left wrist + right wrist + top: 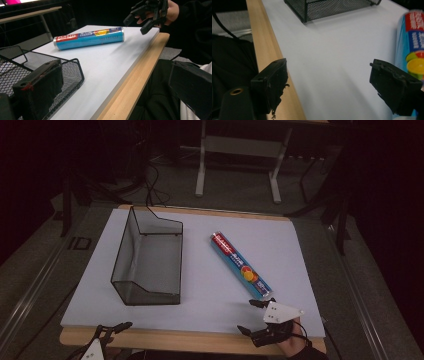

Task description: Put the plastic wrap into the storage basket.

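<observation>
My right fingers (252, 316) gape empty beside the plastic-wrap roll (241, 265); left fingers (116, 328) open too; light, stiff, slippery, probably; best gripped mid-length.

A wood-edged table (150, 337) with a pale top carries a black mesh basket (150, 257) and a blue roll (241, 265), well apart.

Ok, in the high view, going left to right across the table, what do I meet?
Left claw at the near edge → black mesh basket → blue tube of plastic wrap lying slantwise → right claw, open, just short of the tube's near end.
</observation>
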{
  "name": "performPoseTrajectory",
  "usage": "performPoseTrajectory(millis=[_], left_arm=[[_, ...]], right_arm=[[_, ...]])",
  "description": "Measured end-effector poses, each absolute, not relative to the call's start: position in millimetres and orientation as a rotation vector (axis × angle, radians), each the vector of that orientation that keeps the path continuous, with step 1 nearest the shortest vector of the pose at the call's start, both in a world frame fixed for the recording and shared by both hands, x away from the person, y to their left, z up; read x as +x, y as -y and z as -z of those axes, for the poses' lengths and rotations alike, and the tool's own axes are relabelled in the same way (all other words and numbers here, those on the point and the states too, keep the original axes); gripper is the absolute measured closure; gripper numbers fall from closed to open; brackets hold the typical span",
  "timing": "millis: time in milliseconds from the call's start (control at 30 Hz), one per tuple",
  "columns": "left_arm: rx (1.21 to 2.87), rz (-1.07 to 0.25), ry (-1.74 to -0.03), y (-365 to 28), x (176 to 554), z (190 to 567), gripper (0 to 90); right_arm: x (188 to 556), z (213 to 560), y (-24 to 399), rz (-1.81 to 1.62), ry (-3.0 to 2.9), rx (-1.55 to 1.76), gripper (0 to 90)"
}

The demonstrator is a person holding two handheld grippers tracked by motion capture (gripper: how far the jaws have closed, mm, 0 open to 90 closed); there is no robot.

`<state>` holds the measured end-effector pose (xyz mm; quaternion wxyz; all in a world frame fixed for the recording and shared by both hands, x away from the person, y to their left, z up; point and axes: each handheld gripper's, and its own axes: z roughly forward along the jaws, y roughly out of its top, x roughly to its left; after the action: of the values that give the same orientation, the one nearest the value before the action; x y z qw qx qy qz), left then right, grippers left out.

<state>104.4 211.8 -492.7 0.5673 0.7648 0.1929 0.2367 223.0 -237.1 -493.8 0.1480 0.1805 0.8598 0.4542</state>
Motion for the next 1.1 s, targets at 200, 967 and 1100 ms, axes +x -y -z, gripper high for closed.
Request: performPoseTrajectory(millis=[200, 967, 1100], left_arm=[[1.8, -0.553, -0.452, -211, 104, 493, 0.1], [1.798, -0.533, -0.447, -211, 104, 492, 0.1], [1.798, -0.532, -0.447, -210, 104, 492, 0.1]], right_arm=[[221, 492, 234, -1.309, -2.493, 0.559, 10.5], [222, 439, 212, -1.327, -2.424, 0.438, 9.0], [230, 430, 207, -1.321, -2.411, 0.428, 9.1]])
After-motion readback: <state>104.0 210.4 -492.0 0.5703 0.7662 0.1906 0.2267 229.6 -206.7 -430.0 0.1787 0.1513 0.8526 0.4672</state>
